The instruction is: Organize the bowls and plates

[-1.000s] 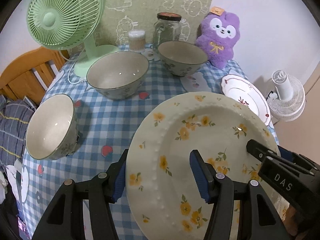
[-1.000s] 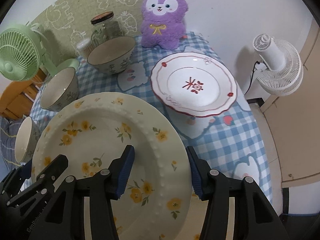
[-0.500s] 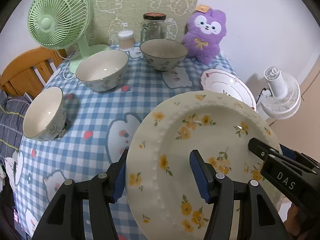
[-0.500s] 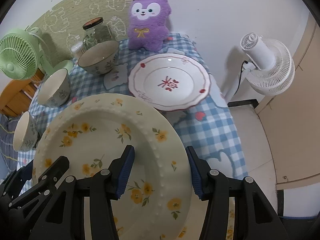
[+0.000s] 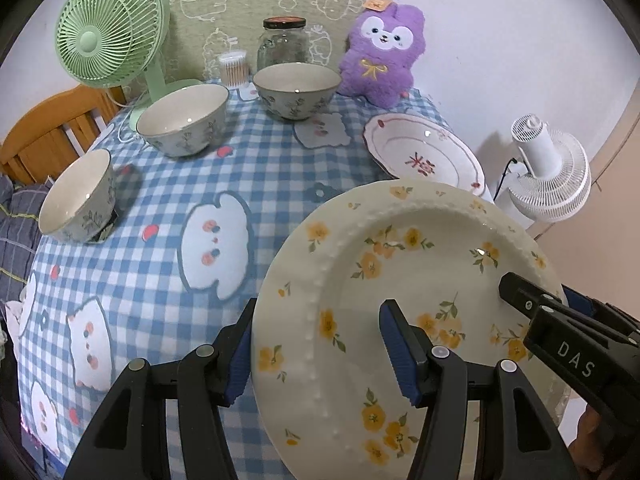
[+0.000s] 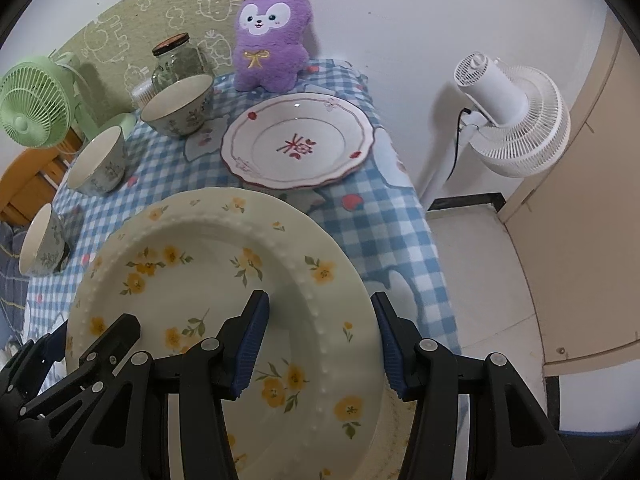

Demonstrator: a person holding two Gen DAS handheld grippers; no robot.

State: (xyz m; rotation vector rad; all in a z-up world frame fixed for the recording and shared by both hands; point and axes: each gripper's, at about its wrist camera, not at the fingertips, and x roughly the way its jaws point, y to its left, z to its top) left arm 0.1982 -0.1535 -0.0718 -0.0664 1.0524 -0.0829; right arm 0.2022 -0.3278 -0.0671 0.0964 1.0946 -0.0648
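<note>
From your left gripper [image 5: 316, 346], the yellow-flowered plate [image 5: 404, 300] has its left rim between your half-open fingers, which grip it; the bowls [image 5: 182, 120] and the red-trimmed plate [image 5: 420, 152] sit on the checked tablecloth [image 5: 160, 208] beyond the fingertips. From your right gripper [image 6: 320, 338], half-open fingers clamp the same plate's right rim, with the red-trimmed plate straight ahead.

A plain white wall [image 6: 400, 20] fills the upper frame, a green cartoon-printed mat [image 5: 260, 8] leaning against it. A wooden chair back [image 5: 52, 132] sits at the left edge. At right, pale floor tiles [image 6: 480, 280], a white standing fan [image 6: 512, 120] and a beige panel [image 6: 592, 200].
</note>
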